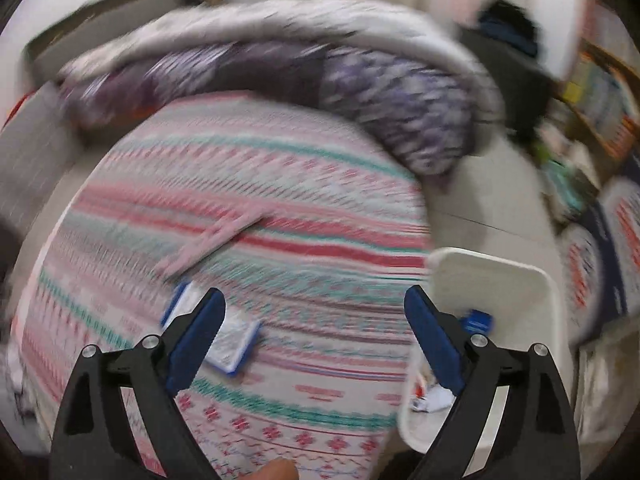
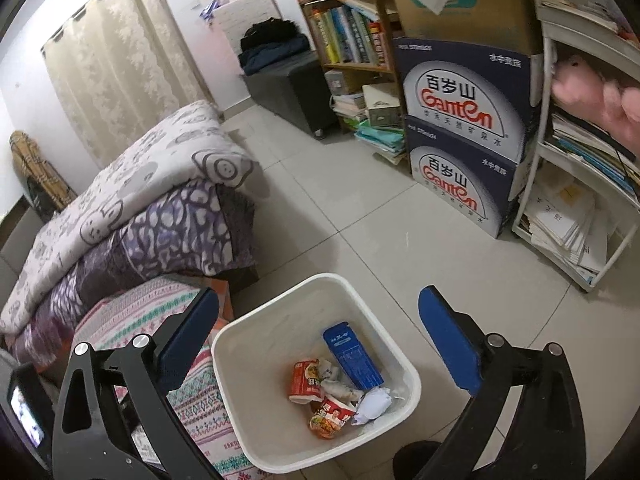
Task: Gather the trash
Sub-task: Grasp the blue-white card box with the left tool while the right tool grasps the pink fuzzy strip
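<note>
A white trash bin [image 2: 412, 384] stands on the tiled floor beside the bed. It holds a blue carton [image 2: 354, 360], two red snack wrappers [image 2: 306, 380] and crumpled white paper [image 2: 374, 402]. My right gripper [image 2: 316, 340] is open and empty above the bin. In the blurred left wrist view, a blue-edged white packet [image 1: 230, 344] lies on the striped bedspread [image 1: 280, 208], just beside my left finger. My left gripper [image 1: 314, 332] is open and empty above the bed. The bin [image 1: 500, 280] shows at its right.
Folded quilts [image 2: 132, 208] are stacked at the bed's far end. A pink strip [image 1: 212, 240] lies on the bedspread. Two blue water cartons [image 2: 460, 140], bookshelves [image 2: 348, 20] and a white rack of papers [image 2: 576, 200] line the right side. Open tiled floor [image 2: 340, 184] lies beyond the bin.
</note>
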Available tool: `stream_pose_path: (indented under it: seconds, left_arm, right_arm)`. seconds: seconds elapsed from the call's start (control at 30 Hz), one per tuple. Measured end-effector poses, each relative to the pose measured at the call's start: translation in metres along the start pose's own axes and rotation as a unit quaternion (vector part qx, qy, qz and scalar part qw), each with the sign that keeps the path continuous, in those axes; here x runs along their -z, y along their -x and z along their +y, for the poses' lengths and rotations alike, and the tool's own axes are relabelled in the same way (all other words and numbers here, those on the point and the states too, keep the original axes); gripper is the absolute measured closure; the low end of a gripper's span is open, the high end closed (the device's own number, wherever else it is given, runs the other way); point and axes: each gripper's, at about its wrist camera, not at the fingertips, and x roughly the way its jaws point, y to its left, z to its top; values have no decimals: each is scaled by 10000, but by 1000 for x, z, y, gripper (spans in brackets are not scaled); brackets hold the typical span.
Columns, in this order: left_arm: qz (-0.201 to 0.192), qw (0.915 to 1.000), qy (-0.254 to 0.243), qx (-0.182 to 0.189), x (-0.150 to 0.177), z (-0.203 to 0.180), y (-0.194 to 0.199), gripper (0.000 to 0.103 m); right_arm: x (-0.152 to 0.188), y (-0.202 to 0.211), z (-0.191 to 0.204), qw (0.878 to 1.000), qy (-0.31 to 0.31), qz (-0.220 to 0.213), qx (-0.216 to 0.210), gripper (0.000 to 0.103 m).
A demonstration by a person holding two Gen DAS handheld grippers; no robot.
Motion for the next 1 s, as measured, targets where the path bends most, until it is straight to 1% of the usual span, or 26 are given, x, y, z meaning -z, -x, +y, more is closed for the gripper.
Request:
stream_pose_path:
  seconds: [0.07, 0.1, 0.17, 0.23, 0.33, 0.4, 0.47, 0.53, 0.57, 0.63, 0.7, 0.73, 0.77, 0.8, 0.87, 1.0]
  left_arm:
    - [188, 9989, 349, -243, -2, 16, -14, 15]
    - [330, 9971, 583, -369, -1, 27, -24, 15]
    - [652, 9915, 981, -546, 0, 46, -42, 15]
    - [1017, 9831, 1350, -701, 3, 61, -61, 15]
    - [1282, 9733, 1674, -904, 6, 77, -81, 15]
    - [1361, 9700, 1746, -1007, 7, 83, -89, 15]
    - [1551, 9654, 1847, -989, 8, 87, -98, 15]
    - [1814, 9596, 1988, -822, 12, 93, -107, 15]
    - [1891, 9584, 2002, -750, 14, 94, -110, 13]
    - [1833, 9631, 1855, -662, 13, 92, -110, 13]
    - [1877, 9670, 1647, -497, 12, 89, -109, 13]
    - [1894, 9687, 1543, -435, 11, 86, -108, 15]
    - [1903, 9702, 1446, -393, 11, 83, -107, 21]
    - [1897, 9726, 1289, -378, 12, 82, -105, 24]
    - [1832, 9772, 1039, -280, 12, 82, -100, 37]
    - [1726, 9825, 691, -108, 13, 97, -91, 41]
  right_arm:
    - [2, -2, 4, 9999, 75, 77, 2, 7]
    - [4, -4, 5, 9999, 111, 118, 3, 7]
    - [6, -7, 8, 9997, 169, 168, 3, 7]
    - [8, -8, 11, 9995, 236, 195, 14, 7]
    - [10, -11, 15, 9991, 340, 267, 13, 7]
    - [11, -14, 17, 9987, 398, 322, 12, 7]
    - [13, -16, 22, 9983, 457, 370, 11, 7]
    - [15, -17, 26, 9979, 502, 400, -2, 7]
    - [16, -18, 29, 9977, 536, 416, -8, 7]
    - [18, -19, 34, 9973, 584, 436, -12, 7]
    - [22, -20, 40, 9969, 623, 470, -24, 7]
    - [23, -21, 44, 9967, 642, 496, -33, 7]
    - [25, -22, 47, 9965, 658, 513, -41, 7]
    - [27, -23, 51, 9962, 681, 533, -50, 7]
    - [31, -26, 60, 9956, 735, 572, -68, 7]
    - [43, -31, 82, 9935, 884, 693, -172, 7]
